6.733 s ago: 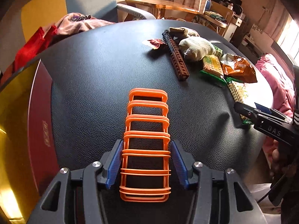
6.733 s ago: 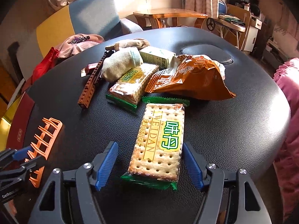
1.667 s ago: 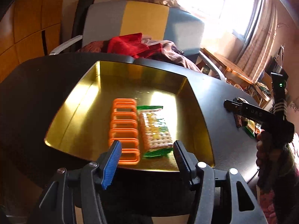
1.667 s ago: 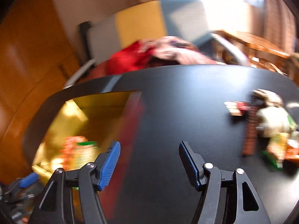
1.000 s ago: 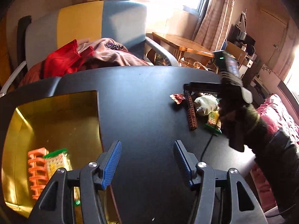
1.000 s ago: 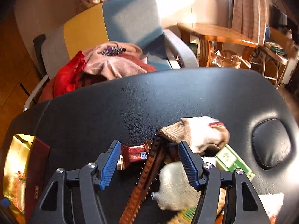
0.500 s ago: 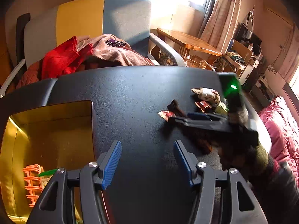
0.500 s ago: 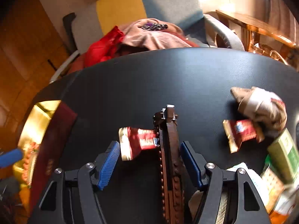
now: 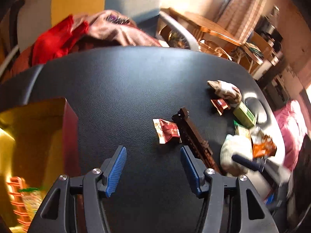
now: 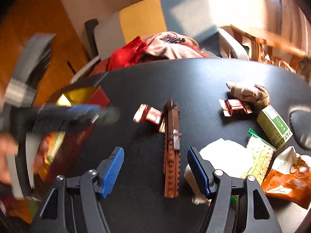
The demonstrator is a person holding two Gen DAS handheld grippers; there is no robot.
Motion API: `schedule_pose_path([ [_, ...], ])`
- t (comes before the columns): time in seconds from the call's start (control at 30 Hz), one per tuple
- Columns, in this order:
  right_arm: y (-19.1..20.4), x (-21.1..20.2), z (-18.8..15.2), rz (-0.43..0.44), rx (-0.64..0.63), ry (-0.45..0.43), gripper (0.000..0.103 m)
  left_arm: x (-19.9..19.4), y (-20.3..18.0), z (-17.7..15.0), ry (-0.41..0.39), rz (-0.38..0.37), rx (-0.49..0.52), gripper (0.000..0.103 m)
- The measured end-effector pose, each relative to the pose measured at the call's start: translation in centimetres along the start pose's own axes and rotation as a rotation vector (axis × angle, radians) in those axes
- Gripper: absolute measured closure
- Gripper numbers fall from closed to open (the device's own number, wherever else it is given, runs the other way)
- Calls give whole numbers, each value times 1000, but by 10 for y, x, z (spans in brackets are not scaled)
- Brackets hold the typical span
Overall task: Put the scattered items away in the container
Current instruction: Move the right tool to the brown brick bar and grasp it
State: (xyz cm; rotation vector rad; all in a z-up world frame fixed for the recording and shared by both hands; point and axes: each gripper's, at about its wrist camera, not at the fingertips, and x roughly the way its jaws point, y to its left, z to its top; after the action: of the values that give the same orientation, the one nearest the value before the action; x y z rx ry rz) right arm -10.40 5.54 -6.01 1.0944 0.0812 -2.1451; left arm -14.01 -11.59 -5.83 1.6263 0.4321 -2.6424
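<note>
The gold tray with dark red sides sits at the table's left; an orange rack and a cracker pack lie in it. My left gripper is open and empty above the black table, a red snack wrapper just ahead. My right gripper is open, its jaws either side of the near end of a long brown brick strip. The strip also shows in the left wrist view. The left gripper appears blurred in the right wrist view.
Scattered at the right: a white sock, a tan sock, a second red wrapper, a green box, a cracker pack and an orange chip bag. A chair with red and pink clothes stands behind the table.
My left gripper has moved right and closer to the red wrapper. My right gripper has drawn back along the brown strip to its near end. Both stay open.
</note>
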Motion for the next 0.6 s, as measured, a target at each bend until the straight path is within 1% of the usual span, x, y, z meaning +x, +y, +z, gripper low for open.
schedule_pose_path([
  [0.07, 2, 3, -6, 0, -8, 7, 45, 11, -1, 9, 12, -8, -39, 44],
  [0.17, 1, 9, -7, -3, 4, -7, 51, 28, -1, 22, 31, -1, -92, 44],
  [0.2, 0, 10, -5, -2, 6, -16, 57, 34, -1, 26, 37, 0, -110, 45],
  [0.23, 0, 13, -2, -8, 7, -22, 59, 40, -1, 29, 41, 6, -117, 45],
  [0.33, -1, 29, 7, -41, -4, -9, 64, 53, -6, 34, 49, 47, -102, 46],
  [0.43, 1, 41, 14, -101, -30, 9, 65, 63, -8, 30, 73, 71, -88, 46],
  [0.47, 1, 43, 16, -121, -37, 16, 68, 64, -8, 27, 74, 75, -83, 46],
  [0.53, 0, 48, 18, -170, -44, 32, 78, 61, -8, 23, 57, 97, -79, 46],
  [0.6, -2, 46, 17, -191, -38, 41, 82, 57, -7, 17, 51, 120, -72, 47],
])
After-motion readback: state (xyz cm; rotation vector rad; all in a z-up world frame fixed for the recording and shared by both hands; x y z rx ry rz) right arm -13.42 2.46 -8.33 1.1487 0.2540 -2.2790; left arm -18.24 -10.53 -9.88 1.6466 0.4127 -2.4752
